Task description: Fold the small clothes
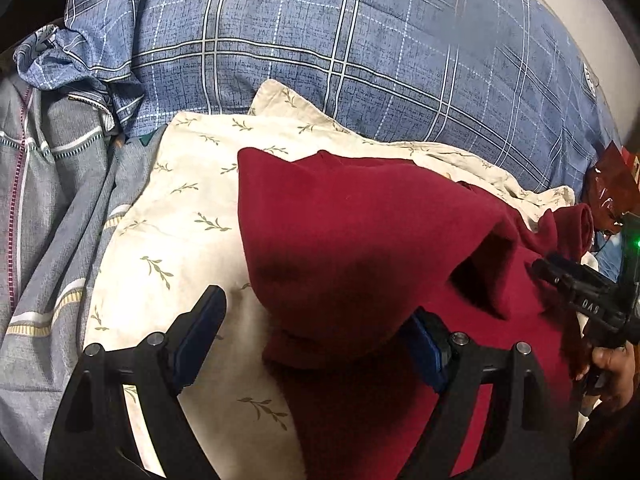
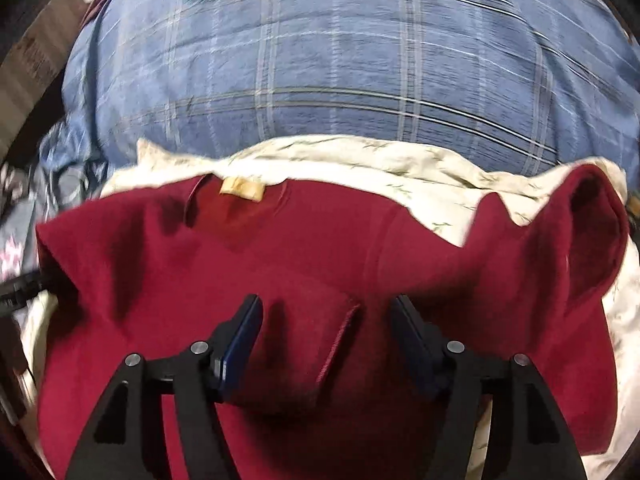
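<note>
A dark red garment lies rumpled on a cream leaf-print cloth. My left gripper is open, its jaws wide apart, with a folded-over red flap lying between them over the garment's left edge. In the right wrist view the red garment shows its neckline with a tan label. My right gripper is open just above the garment's middle, a raised red fold between its jaws. The right gripper also shows at the right edge of the left wrist view, held by a hand.
A blue plaid duvet fills the far side in both views. A grey striped sheet lies bunched at the left. A dark red shiny packet sits at the far right. The cream cloth edges the garment.
</note>
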